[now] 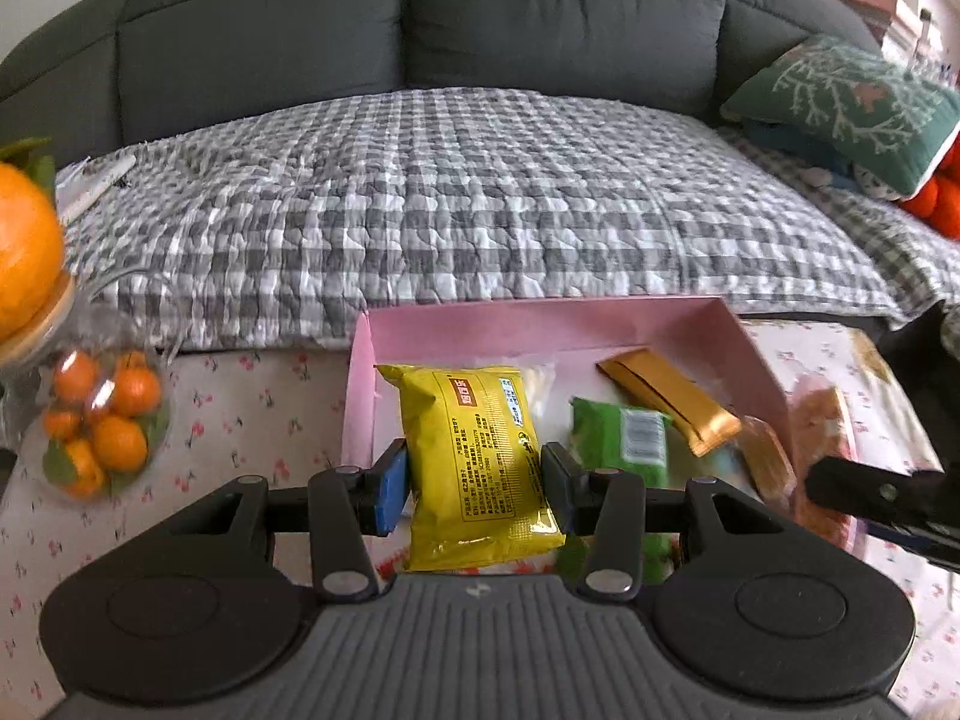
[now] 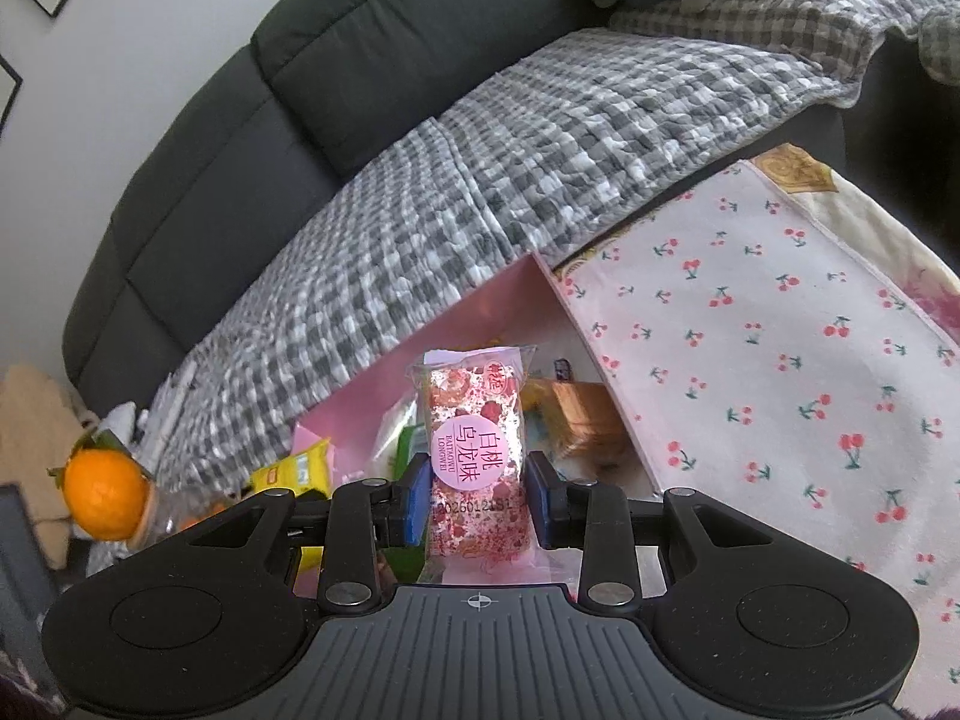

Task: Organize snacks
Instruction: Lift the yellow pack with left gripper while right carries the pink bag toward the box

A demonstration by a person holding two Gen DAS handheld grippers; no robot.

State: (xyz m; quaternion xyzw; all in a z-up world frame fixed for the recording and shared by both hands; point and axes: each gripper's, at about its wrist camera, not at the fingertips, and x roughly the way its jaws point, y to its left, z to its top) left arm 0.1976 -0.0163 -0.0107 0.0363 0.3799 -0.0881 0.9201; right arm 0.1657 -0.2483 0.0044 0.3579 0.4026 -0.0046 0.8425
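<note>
Left wrist view: the left claw (image 1: 474, 480) is closed on a yellow packet (image 1: 477, 462), one pad on each long side, near its lower half. The packet hangs over the near edge of the pink box (image 1: 540, 327), which stands on the surface (image 1: 240, 420) with the cherry cloth. Inside the box lie a green packet (image 1: 621, 435) and a gold packet (image 1: 666, 399). I judge the yellow packet to be light and soft, a sealed pillow bag with air in it; its film is smooth and may slip, so a grip across the middle of the sides, not on the thin sealed ends, seems the safest. Too much squeeze could crush what is inside. The claw points down at a slant toward the box. At the right edge a part of the right claw (image 1: 864, 495) shows, blurred.

Right wrist view: the right claw (image 2: 477, 507) is closed nearly all the way on a pink packet (image 2: 477, 456), held upright by its lower sides, above the open box (image 2: 480, 312). This packet is narrow and clear-wrapped; the contents look brittle, so I would handle it gently. The claw also tilts down and forward, with the cloth (image 2: 780, 360) to its right.
</note>
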